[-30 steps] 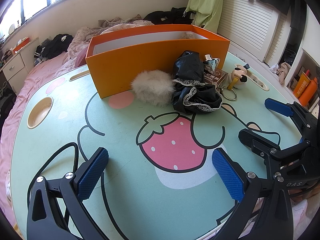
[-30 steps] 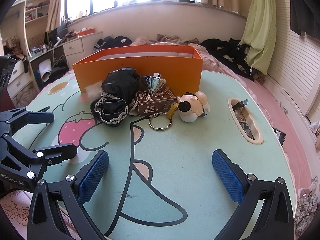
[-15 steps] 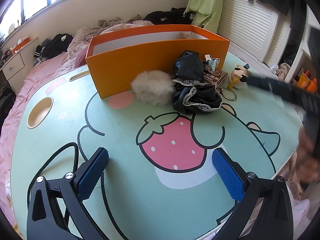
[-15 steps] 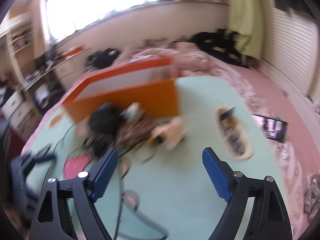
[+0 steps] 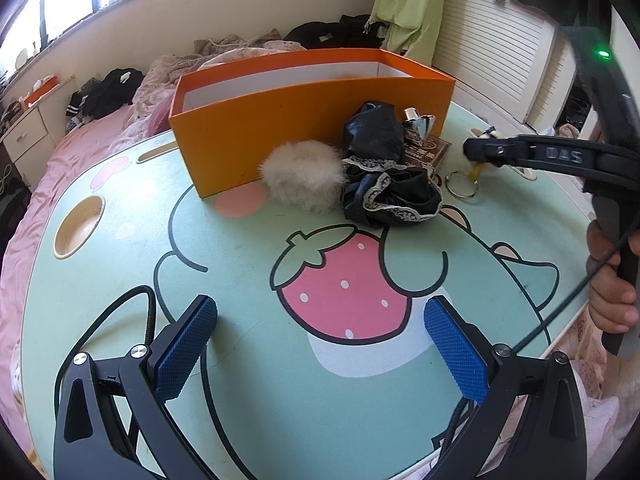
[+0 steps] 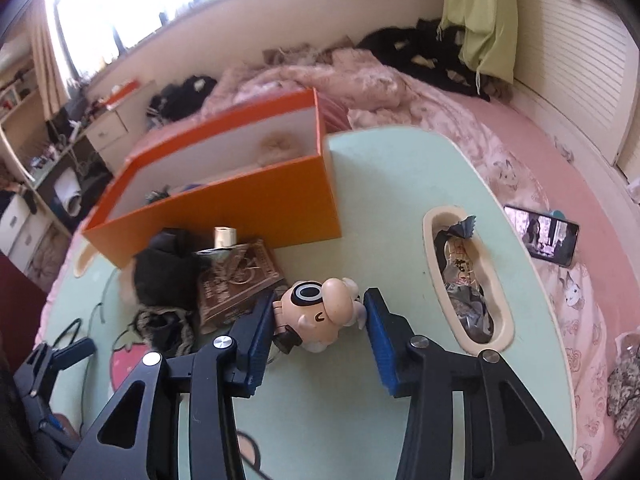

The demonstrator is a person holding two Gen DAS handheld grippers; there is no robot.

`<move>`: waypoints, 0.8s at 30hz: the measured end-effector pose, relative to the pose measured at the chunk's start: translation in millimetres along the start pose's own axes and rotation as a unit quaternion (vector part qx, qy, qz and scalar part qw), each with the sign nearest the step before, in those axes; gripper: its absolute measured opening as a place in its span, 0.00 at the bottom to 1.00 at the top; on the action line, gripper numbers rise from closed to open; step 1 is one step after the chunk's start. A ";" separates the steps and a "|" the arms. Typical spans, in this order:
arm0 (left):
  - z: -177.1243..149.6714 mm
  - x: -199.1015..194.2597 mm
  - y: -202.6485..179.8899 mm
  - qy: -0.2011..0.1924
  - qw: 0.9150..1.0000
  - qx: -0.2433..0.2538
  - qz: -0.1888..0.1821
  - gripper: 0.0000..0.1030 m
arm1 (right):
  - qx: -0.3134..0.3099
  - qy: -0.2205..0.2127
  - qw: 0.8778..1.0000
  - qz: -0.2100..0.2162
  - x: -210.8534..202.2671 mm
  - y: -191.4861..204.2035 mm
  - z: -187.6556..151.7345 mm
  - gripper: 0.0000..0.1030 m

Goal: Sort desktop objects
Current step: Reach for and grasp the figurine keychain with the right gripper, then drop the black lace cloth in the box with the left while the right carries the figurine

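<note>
**A:** Peach-coloured plastic, a small cartoon pig figure (image 6: 320, 314), sits on the mint-green table (image 6: 400, 168) between the blue pads of the right gripper (image 6: 320, 338). What is the gripper doing?

**B:** Its jaws have just been closing around the figure. The left pad touches the pig's side. Whether the right pad presses yet, I cannot tell; it looks very close.

**A:** Where is the pig relative to the orange box (image 6: 224, 208)?

**B:** In front of the box's near wall, toward its right end. Just left of the pig lies a brown card box (image 6: 236, 280), then black lace fabric (image 5: 390, 196) and a white fur pompom (image 5: 304, 178), all near the same wall. A key ring (image 5: 461, 185) hangs off the pig.

**A:** Which step is this?

**B:** Probably grasping the first item. Next would call for a firm hold, a lift clear of the card box, and a carry over the orange wall.

**A:** The hands?

**B:** The right hand (image 5: 612, 280) angles its gripper downward. The left gripper (image 5: 320, 344) hovers wide open and empty over the printed strawberry, well in front of the box.
</note>
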State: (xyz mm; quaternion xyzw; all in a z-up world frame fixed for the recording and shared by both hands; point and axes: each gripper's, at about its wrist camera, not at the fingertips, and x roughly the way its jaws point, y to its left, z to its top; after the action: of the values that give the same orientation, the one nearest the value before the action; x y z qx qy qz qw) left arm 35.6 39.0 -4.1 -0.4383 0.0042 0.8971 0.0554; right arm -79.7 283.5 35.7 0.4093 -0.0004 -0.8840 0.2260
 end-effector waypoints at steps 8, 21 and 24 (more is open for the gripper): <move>33.5 -25.2 -15.4 -0.060 0.998 0.027 -0.021 0.89 | 0.014 -0.055 0.998 0.027 -36.0 -10.0 -23.6 0.42; 106.4 45.7 -26.8 0.005 0.998 0.036 -0.051 0.34 | 0.014 -0.057 0.998 0.031 -42.7 -14.7 -38.0 0.42; 102.1 42.0 -26.9 -0.001 0.997 0.047 -0.059 0.28 | 0.018 -0.059 0.998 0.030 -44.8 -18.1 -39.0 0.42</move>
State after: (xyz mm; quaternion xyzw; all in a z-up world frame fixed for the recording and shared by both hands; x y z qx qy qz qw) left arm -67.5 75.5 26.8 -0.4342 0.0203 0.8914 0.1287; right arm -33.5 324.8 38.8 0.3603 -0.0417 -0.8993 0.2445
